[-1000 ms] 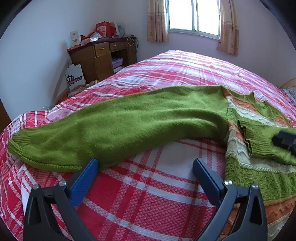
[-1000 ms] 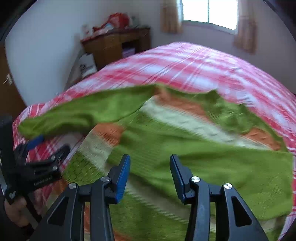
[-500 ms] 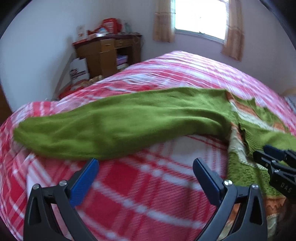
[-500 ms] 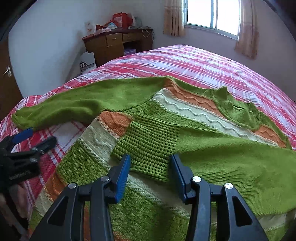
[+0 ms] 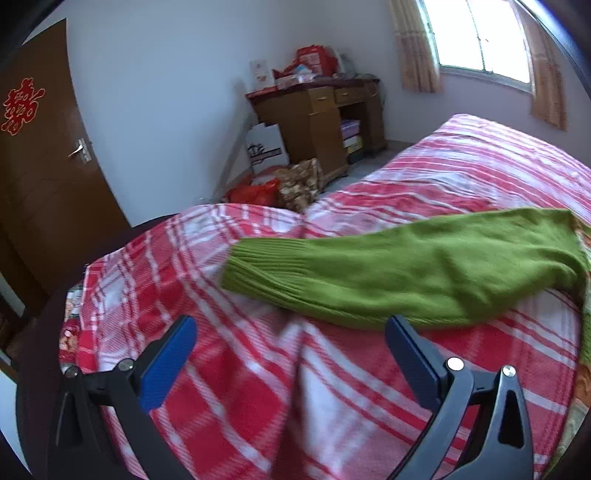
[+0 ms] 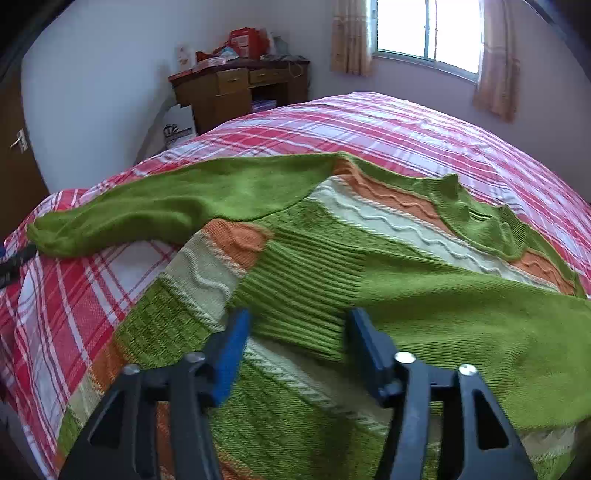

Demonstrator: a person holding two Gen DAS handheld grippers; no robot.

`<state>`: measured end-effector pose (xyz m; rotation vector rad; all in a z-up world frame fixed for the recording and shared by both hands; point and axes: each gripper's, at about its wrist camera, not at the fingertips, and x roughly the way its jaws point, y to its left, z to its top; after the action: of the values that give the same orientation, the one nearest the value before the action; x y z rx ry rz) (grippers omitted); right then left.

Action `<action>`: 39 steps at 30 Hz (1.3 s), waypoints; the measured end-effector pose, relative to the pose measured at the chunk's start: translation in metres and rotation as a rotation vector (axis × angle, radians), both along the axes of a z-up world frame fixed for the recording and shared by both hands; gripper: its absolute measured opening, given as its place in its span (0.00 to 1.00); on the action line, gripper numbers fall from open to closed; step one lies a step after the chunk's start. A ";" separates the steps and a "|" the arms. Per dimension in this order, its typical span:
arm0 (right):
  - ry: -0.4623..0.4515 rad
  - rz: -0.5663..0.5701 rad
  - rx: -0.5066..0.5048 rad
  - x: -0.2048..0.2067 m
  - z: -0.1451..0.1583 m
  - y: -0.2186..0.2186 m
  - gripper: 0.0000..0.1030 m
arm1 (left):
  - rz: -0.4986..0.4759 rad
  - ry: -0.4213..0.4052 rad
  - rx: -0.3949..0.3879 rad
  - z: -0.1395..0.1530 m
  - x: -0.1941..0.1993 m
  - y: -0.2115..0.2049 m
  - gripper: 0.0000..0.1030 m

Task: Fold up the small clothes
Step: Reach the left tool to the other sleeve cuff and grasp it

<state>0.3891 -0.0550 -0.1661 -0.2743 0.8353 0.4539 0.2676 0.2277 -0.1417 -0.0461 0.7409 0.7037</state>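
Observation:
A green knit sweater (image 6: pixel 369 266) with orange and cream stripes lies flat on the red plaid bed (image 6: pixel 388 125). Its right sleeve (image 6: pixel 461 317) is folded across the body, with the ribbed cuff (image 6: pixel 306 291) in the middle. Its left sleeve (image 5: pixel 406 273) stretches out to the left, cuff (image 5: pixel 258 266) at the end. My left gripper (image 5: pixel 291 354) is open and empty, just short of that sleeve. My right gripper (image 6: pixel 295 339) is open, with the ribbed cuff lying between its jaws.
A wooden desk (image 5: pixel 317 122) with clutter on top stands by the far wall, with a white box (image 5: pixel 267 147) and bags (image 5: pixel 280 188) on the floor. A brown door (image 5: pixel 40 166) is at the left. A window (image 6: pixel 428 29) is behind the bed.
My left gripper has swung left toward the outstretched sleeve's cuff and the bed's corner. My right gripper has moved forward so the folded sleeve's cuff lies between its jaws.

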 end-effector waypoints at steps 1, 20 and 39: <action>-0.006 0.000 -0.011 -0.001 0.000 0.002 0.65 | 0.007 0.003 -0.025 0.000 0.001 0.008 1.00; -0.014 -0.003 -0.014 -0.002 0.000 0.001 0.65 | 0.093 -0.214 -0.682 -0.015 -0.014 0.102 0.75; -0.020 -0.006 -0.018 -0.003 0.000 0.002 0.66 | 0.058 -0.165 -0.557 -0.017 0.015 0.104 0.11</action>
<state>0.3864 -0.0532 -0.1661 -0.2926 0.8209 0.4370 0.2829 0.3316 -0.1590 -0.6282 0.7598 0.5229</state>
